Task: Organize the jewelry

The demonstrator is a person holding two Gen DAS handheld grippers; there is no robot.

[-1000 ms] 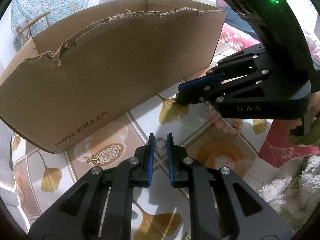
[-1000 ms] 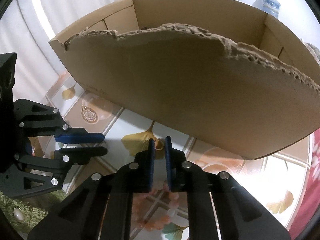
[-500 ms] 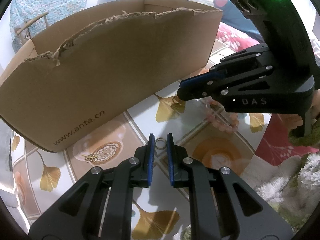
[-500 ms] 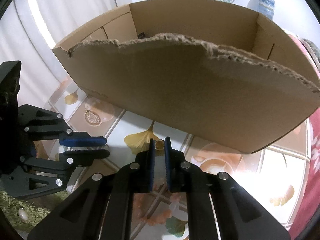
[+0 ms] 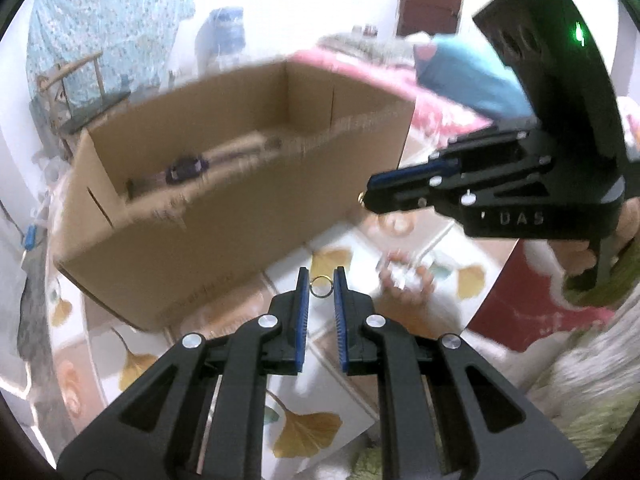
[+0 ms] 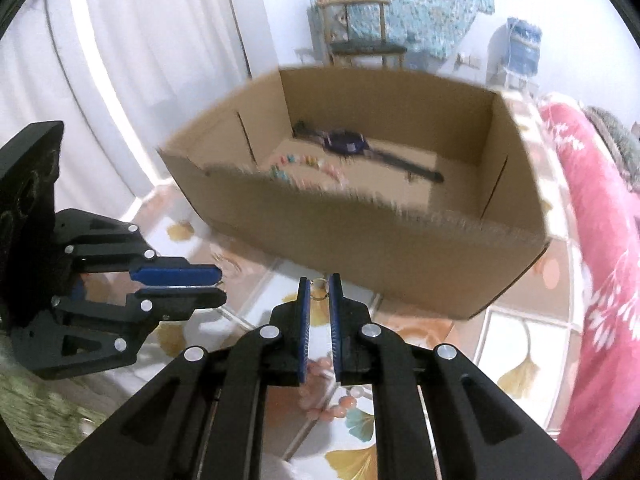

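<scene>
My left gripper (image 5: 321, 280) is shut on a small gold ring (image 5: 321, 286), held in the air in front of the cardboard box (image 5: 224, 240). My right gripper (image 6: 319, 285) is shut on another small ring (image 6: 319, 290); in the left wrist view it (image 5: 362, 198) is at the right, level with the box rim. The box (image 6: 360, 248) holds a dark blue watch (image 6: 346, 143) and a pastel bead string (image 6: 304, 162). A pink bead bracelet (image 5: 404, 280) lies on the table below the grippers; it also shows in the right wrist view (image 6: 336, 404).
The table has a ginkgo-leaf tiled top (image 5: 308, 428). A pink floral cloth (image 6: 600, 260) lies at the right and green fuzzy fabric (image 6: 36, 412) at the left. A chair (image 6: 360, 24) stands behind the box.
Both grippers have risen, each with its ring, from table level to above the box rim. The inside of the box has come into view.
</scene>
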